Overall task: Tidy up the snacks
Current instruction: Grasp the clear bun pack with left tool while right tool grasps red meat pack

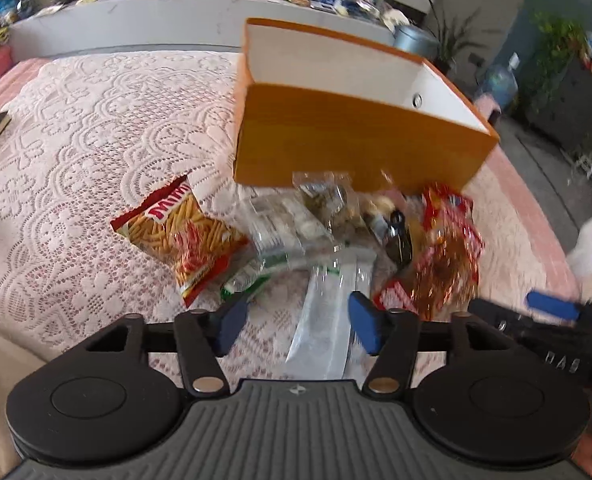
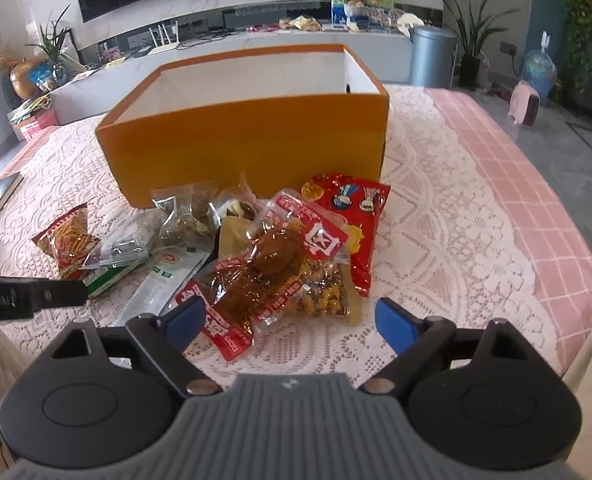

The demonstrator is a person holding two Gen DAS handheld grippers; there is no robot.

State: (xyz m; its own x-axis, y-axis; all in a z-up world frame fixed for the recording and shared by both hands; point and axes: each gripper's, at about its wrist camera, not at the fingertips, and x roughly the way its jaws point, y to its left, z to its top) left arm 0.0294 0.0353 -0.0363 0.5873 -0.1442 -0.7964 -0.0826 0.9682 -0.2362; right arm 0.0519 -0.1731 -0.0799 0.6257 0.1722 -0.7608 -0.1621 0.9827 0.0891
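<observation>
Nearest the left gripper [image 1: 293, 322]: a long silvery-white packet [image 1: 328, 312] flat on the lace tablecloth [image 1: 95, 140], long axis running away from the camera toward the orange box [image 1: 356, 140]; near end cut off behind the gripper body. Blue pads spread to either side of it, partly open, not seen pressing it; view motion-blurred. Right gripper [image 2: 291, 318] spread wide over the near end of a clear red-labelled packet of brown glazed meat [image 2: 267, 264], which lies slantwise, near end lower left; the left pad overlaps its corner, contact uncertain, nothing pinched. Beyond, the heap: red noodle-snack bag [image 2: 65, 242] at left, clear bags [image 2: 183, 216] jumbled and hard to read, red cartoon-printed bag [image 2: 356, 224] pointing toward the box. Box open-topped, white inside, floor hidden by its near wall.
</observation>
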